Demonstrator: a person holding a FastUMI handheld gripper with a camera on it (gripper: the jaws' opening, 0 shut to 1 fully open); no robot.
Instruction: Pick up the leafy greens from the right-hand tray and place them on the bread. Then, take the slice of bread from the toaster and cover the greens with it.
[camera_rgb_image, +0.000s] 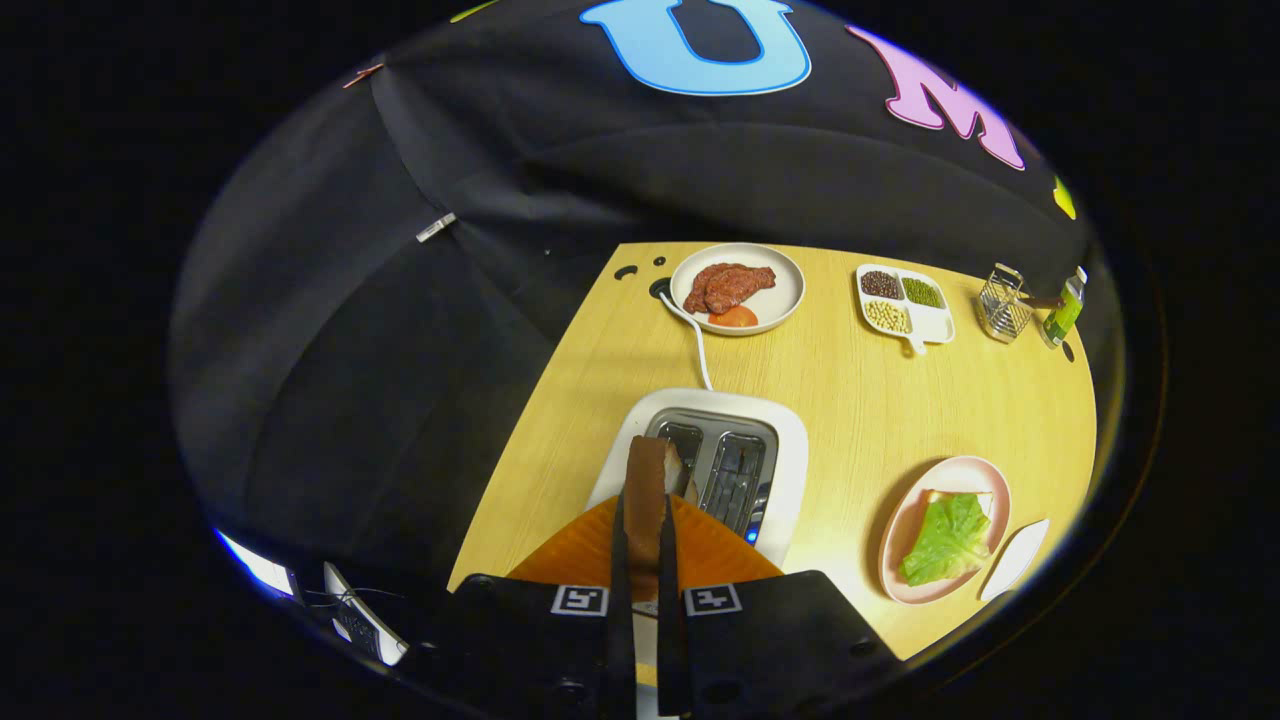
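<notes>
The jaws stand nearly together, pinching a slice of bread edge-on between them, so the gripper is closed on that slice with both fingers pressing its faces. The slice rises straight ahead of the fingertips, its brown crust uppermost, and it seems to be clear of, or just leaving, the near slot of the toaster that sits directly beneath and just beyond the fingers.

Off to the right of the jaws, at about the same depth, a pink plate holds the other slice with the leafy greens already lying on top of it. A white tray lies just beside that plate, further right.

Further beyond the toaster, a round plate carries meat and a tomato slice; a divided dish of beans, a wire holder and a bottle stand at the far right of the table.

By this layout the greens step looks done and the covering step is in hand. The next move likely calls for lifting the slice fully free, carrying it right to the pink plate, turning it flat and setting it squarely over the greens before releasing.
</notes>
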